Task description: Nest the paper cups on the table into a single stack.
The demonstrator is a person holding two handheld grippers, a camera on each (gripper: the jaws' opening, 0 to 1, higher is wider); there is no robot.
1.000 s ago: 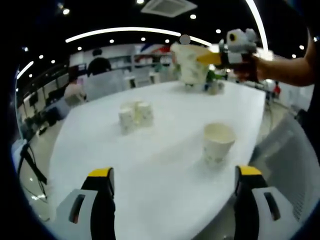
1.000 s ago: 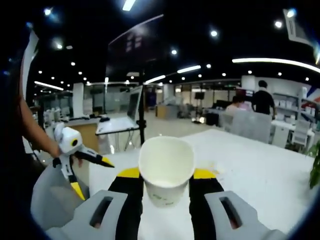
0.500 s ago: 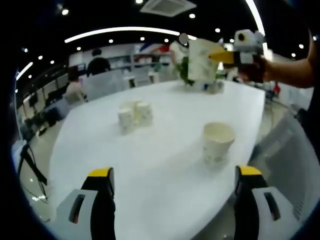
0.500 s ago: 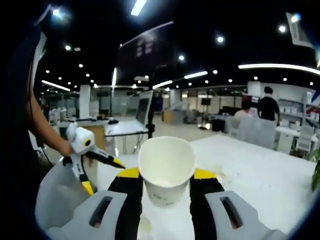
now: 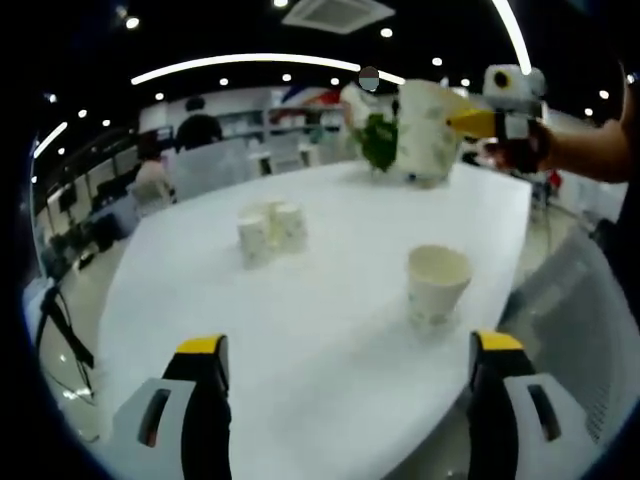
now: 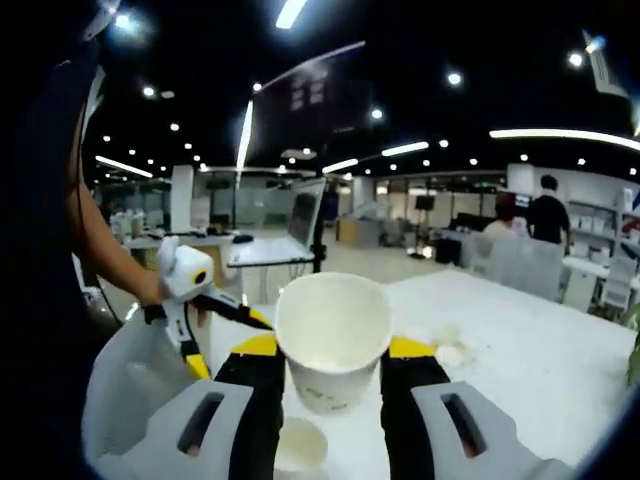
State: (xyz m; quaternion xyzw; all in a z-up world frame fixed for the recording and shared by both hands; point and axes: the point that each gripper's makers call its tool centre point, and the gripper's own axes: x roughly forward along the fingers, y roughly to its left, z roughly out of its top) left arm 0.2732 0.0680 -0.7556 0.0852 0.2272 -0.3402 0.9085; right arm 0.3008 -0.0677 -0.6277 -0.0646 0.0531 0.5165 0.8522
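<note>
Swinging rightward, the right hand-held gripper (image 6: 332,368) carries its clamped paper cup (image 6: 331,338) above the table (image 5: 300,320); left hand-held gripper (image 5: 350,350) gapes wide.

White cups, white table

The paper cups (image 5: 437,283) are off-white on a white table (image 5: 320,330); the gripper (image 5: 350,370) jaws are black, yellow-tipped.

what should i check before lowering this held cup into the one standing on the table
1. Held paper cup clamped in the right tool: ok.
2. Held cup upright, mouth up: ok.
3. Target cup standing upright, mouth open: ok.
4. Held cup lined up over target: not ok, it hangs well beyond it in the left gripper view.
5. Left tool open, off the target: ok.
6. Cup cluster count: cannot tell.
</note>
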